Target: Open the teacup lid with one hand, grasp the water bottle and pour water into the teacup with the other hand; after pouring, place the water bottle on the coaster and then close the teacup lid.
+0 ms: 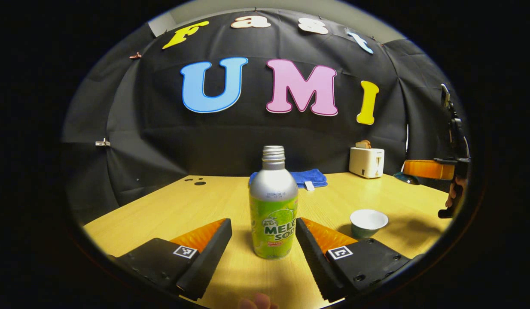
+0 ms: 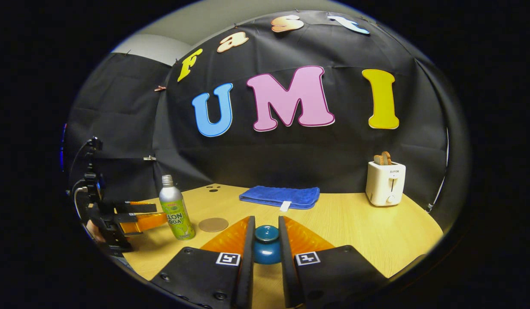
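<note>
Left gripper view: the left claw [image 1: 263,234] stands spread, the upright water bottle [image 1: 273,206] between its fingers, untouched, on the counter [image 1: 196,201]; the uncovered teacup [image 1: 368,222] sits right. The right claw [image 2: 265,240] is clamped on the teacup lid [image 2: 266,244].

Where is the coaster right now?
In the right gripper view the coaster lies flat on the table, just right of the water bottle and in front of the blue towel.
</note>
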{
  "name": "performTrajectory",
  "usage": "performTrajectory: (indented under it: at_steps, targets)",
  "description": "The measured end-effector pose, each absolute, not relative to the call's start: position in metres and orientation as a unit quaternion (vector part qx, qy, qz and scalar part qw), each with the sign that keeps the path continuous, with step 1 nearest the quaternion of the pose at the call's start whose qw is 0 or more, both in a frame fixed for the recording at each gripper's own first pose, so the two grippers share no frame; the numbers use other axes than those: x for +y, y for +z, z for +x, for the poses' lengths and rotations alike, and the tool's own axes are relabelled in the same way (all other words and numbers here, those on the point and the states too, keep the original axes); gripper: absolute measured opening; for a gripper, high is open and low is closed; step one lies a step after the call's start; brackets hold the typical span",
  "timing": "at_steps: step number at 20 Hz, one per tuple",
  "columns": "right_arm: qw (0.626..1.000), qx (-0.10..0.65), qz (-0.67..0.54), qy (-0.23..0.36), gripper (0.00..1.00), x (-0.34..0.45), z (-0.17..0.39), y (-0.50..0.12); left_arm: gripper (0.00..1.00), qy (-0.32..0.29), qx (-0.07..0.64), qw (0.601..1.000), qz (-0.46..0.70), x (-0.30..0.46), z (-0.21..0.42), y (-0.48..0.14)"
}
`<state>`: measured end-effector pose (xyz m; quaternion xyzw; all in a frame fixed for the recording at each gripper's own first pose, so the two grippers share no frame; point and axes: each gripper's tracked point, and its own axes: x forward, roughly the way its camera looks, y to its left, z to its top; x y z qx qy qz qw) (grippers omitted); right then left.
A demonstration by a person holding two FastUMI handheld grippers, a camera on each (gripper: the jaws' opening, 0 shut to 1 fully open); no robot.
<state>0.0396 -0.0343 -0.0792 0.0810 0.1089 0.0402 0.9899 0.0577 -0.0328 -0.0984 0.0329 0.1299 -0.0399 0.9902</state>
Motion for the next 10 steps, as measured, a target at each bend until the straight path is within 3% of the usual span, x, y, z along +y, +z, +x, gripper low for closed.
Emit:
performTrajectory:
  at_steps: [6,8,10]
  targets:
    - [0.990,0.105,0.083,0.032,0.32,-0.048,0.036,-0.075,0.95,-0.040,0.147,0.988,0.036,-0.044,0.098,-0.117]
    - [0.990,0.103,0.086,0.030,0.32,-0.052,0.035,-0.073,0.83,-0.045,0.145,0.987,0.042,-0.046,0.102,-0.118]
    - [0.991,0.103,0.087,0.025,0.32,-0.057,0.034,-0.073,0.82,-0.048,0.143,0.987,0.054,-0.047,0.100,-0.118]
